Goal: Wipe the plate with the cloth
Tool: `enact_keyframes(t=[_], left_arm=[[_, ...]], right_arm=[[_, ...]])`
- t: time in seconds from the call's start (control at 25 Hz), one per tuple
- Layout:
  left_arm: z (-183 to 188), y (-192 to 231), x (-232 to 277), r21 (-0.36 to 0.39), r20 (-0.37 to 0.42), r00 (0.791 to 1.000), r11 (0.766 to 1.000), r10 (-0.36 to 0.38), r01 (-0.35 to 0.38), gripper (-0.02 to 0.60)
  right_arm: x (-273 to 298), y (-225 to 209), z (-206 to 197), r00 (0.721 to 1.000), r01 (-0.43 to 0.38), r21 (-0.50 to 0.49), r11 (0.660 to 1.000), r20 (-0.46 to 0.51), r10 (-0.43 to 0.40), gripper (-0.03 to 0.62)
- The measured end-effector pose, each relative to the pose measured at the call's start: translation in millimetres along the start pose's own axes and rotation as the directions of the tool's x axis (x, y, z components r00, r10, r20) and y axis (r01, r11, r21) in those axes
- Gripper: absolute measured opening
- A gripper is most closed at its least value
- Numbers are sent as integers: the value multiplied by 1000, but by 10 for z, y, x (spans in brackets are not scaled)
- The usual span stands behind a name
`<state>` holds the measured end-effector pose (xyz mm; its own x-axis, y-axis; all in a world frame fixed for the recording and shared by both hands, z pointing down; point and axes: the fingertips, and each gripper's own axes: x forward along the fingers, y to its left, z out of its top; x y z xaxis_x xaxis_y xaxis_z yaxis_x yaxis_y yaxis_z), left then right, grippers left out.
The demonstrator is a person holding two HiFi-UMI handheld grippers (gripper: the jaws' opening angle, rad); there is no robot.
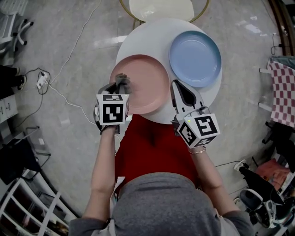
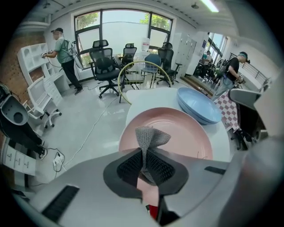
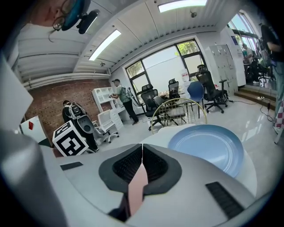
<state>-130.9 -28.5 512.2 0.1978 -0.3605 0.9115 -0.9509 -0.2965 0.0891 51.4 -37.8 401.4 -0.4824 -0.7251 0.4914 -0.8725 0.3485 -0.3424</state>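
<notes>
A pink plate (image 1: 146, 85) lies on the round white table (image 1: 150, 37), and a blue plate (image 1: 194, 58) sits to its right. My left gripper (image 1: 121, 81) is shut on a grey knitted cloth (image 2: 150, 137), held over the near-left part of the pink plate (image 2: 184, 133). The cloth sticks up beyond the left gripper (image 2: 143, 151). My right gripper (image 1: 177, 85) is at the pink plate's right rim and shut. In the right gripper view, a pink strip shows between the jaws of my right gripper (image 3: 142, 145). I cannot tell if they pinch the rim. The blue plate (image 3: 206, 148) lies just beyond.
A gold wire chair (image 1: 161, 8) with a cream seat stands at the table's far side. A checkered cloth (image 1: 282, 92) hangs on a rack at the right. A white cable (image 1: 69, 60) and power strip lie on the floor to the left. Office chairs and people are further off.
</notes>
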Motion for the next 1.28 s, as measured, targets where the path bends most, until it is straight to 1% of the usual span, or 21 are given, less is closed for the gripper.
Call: enact_keyframes(t=[0.16, 0.28, 0.4, 0.52, 0.64, 0.76, 0.92, 1.12, 1.28], left_arm=[[22, -374, 39, -8, -1, 995, 995, -104, 104, 37], [67, -673, 158, 44, -27, 991, 990, -131, 132, 37], [106, -1039, 264, 102, -55, 983, 978, -175, 180, 37], [78, -1337, 355, 128, -90, 972, 965, -218, 228, 37], [5, -1512, 424, 150, -127, 963, 955, -238, 255, 37], [-143, -1566, 442, 178, -173, 956, 947, -237, 267, 37], [-336, -1518, 402, 207, -203, 956, 945, -211, 252, 37], [-505, -1342, 330, 176, -224, 957, 958, -186, 228, 38], [-597, -1151, 305, 134, -231, 954, 965, -192, 226, 38]], right_arm=[[-128, -77, 21, 999, 33, 10, 999, 22, -33, 29], [-229, -156, 52, 997, 63, 26, 998, 44, -64, 29], [-352, -259, 38, 993, 95, 47, 994, 61, -98, 29], [-464, -349, -16, 990, 121, 65, 991, 68, -125, 29], [-532, -415, -69, 988, 134, 75, 988, 67, -139, 29], [-549, -423, -120, 988, 136, 77, 988, 57, -140, 29], [-487, -360, -159, 993, 107, 66, 992, 37, -109, 29], [-335, -207, -162, 999, 40, 35, 999, 9, -41, 29], [-198, -58, -170, 1000, 1, 5, 1000, -9, -1, 29]])
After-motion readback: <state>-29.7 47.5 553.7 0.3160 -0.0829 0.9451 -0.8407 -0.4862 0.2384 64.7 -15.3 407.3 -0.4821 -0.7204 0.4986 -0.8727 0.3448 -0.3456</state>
